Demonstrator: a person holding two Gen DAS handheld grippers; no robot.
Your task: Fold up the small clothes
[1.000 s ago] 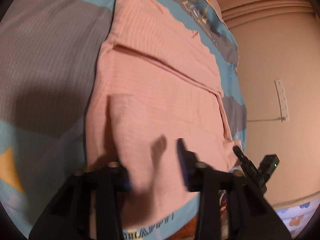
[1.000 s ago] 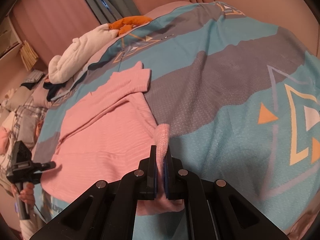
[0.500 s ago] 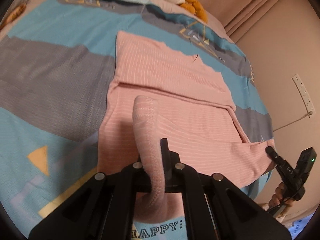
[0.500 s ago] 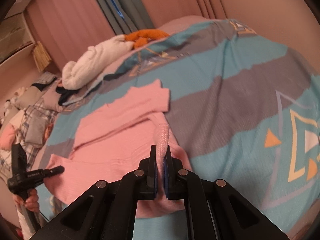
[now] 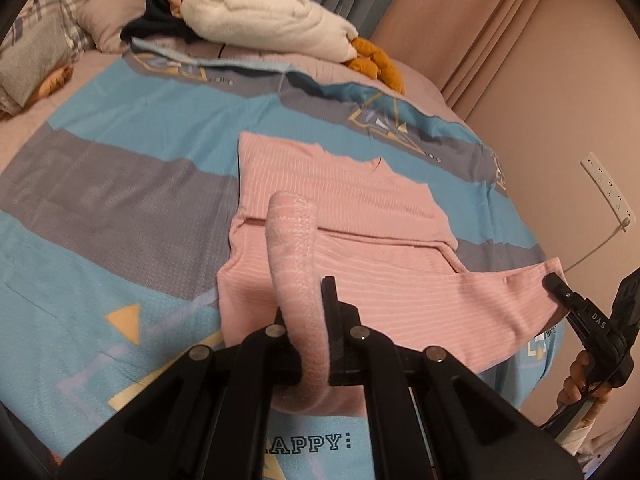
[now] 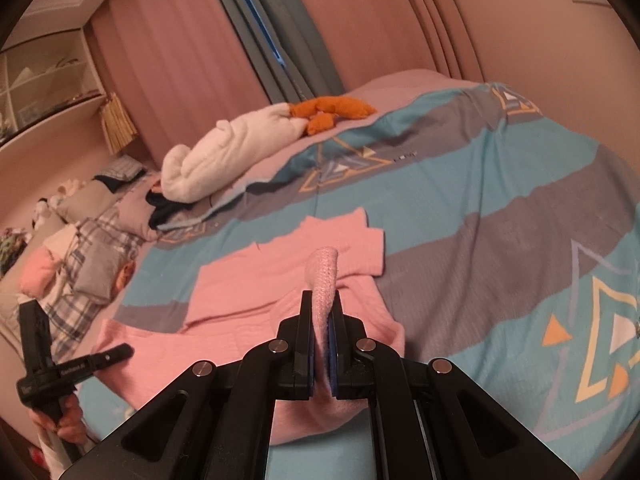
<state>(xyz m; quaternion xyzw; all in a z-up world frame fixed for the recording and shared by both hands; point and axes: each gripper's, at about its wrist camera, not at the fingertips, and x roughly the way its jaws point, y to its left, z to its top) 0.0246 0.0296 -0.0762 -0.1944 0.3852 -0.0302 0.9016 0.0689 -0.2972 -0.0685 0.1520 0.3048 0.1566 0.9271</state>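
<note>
Pink curtains (image 6: 192,80) back a bed with a blue-grey cover (image 5: 120,184), where the pink top (image 5: 360,216) lies, both grippers, left (image 5: 306,312) and right (image 6: 320,316), pinching its near hem up

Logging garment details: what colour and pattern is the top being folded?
Pink top with thin pale stripes, clearest in the left wrist view.

Pink ribbed sweater (image 5: 360,208) lies spread on the bed (image 5: 120,168), sleeves folded across the body. Near hem lifted at two corners, each pinched between claw fingers, fabric bunched upward.
</note>
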